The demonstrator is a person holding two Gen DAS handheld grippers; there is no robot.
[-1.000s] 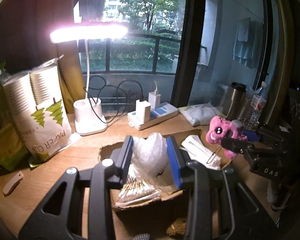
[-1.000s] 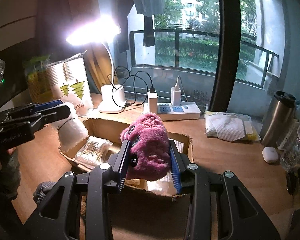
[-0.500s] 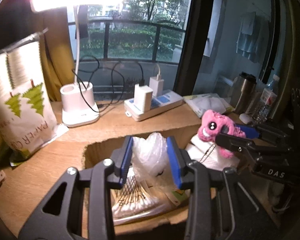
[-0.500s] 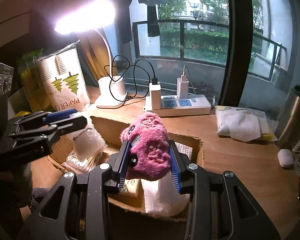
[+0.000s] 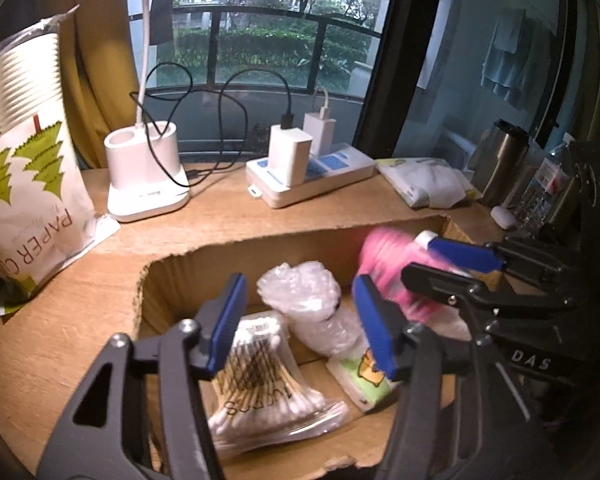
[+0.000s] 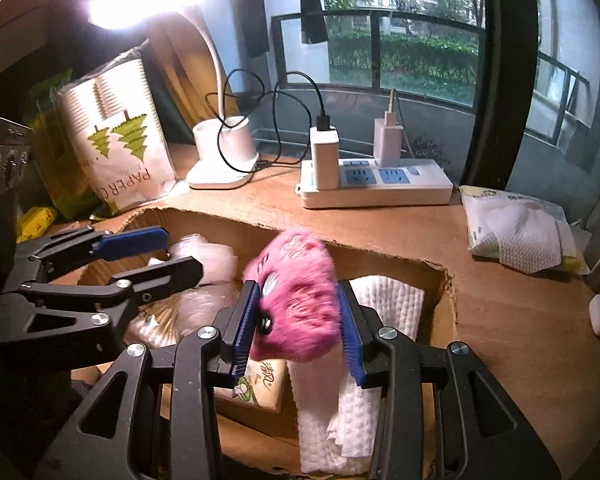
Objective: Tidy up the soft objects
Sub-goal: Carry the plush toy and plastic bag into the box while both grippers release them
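A cardboard box (image 5: 204,264) sits on the wooden desk. My left gripper (image 5: 300,328) is open above it. The clear plastic bag (image 5: 308,300) lies in the box between and beyond its fingers, apart from them. A pack of cotton swabs (image 5: 260,392) and a tissue pack (image 5: 364,380) lie beside it. My right gripper (image 6: 298,320) is shut on a pink plush toy (image 6: 296,292) and holds it low over the box (image 6: 448,312), above a white cloth (image 6: 384,308). The toy shows blurred in the left wrist view (image 5: 388,268).
A white lamp base (image 5: 146,176), a power strip with chargers (image 5: 312,176) and a paper-cup bag (image 5: 24,168) stand behind the box. A packet of white cloths (image 6: 516,232) and a steel tumbler (image 5: 500,164) are to the right.
My left gripper has opened and let the plastic bag drop into the box. My right gripper has lowered the pink toy into the box.
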